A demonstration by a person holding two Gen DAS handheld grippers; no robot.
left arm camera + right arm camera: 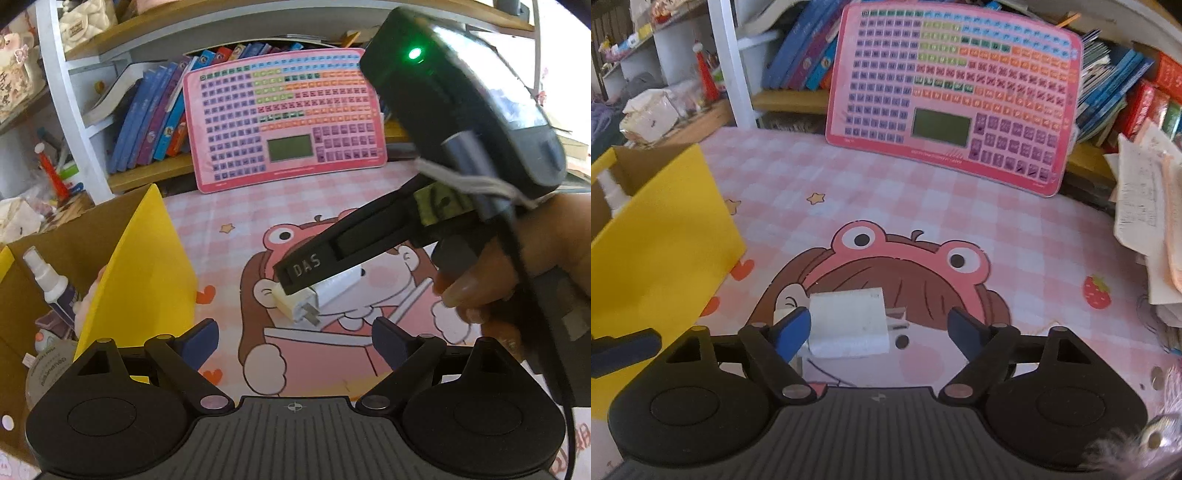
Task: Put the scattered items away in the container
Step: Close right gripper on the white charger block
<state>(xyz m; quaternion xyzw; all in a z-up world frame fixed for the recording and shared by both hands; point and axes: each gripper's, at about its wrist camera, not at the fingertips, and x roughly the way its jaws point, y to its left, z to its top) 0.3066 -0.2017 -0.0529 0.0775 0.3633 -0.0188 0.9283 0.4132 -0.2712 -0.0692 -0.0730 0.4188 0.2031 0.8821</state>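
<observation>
A: What's in the yellow box (140, 266)?

B: It's a cardboard carton with yellow flaps standing up, at the left of the desk. Through the left wrist camera, a white spray bottle (48, 280) leans inside, with a round lidded tin (48, 373) and some smaller bits lower down that I can't make out.

A: And the thing left to tidy?

B: A white plug adapter (849, 325) lies on the pink checked desk mat (923, 206), right on the cartoon girl's face, well clear of the box. Its metal prongs point to the right in the right wrist view.

A: How do the grippers stand?

B: The right gripper (882, 328) is down over the adapter, jaws spread, with the adapter between them. Its left blue pad (792, 332) sits just beside or against the adapter's end; the other pad stands apart, so nothing is pinched. The left gripper (295, 338) is spread wide too and holds nothing, hovering near the box's flap.

A: Anything in the way?

B: From the left camera, the right gripper's body and the person's hand (517, 269) cover much of the adapter. Behind, a pink learning keyboard (953, 92) leans against a shelf of books (155, 114), and loose papers (1145, 206) are stacked at the mat's right edge.
</observation>
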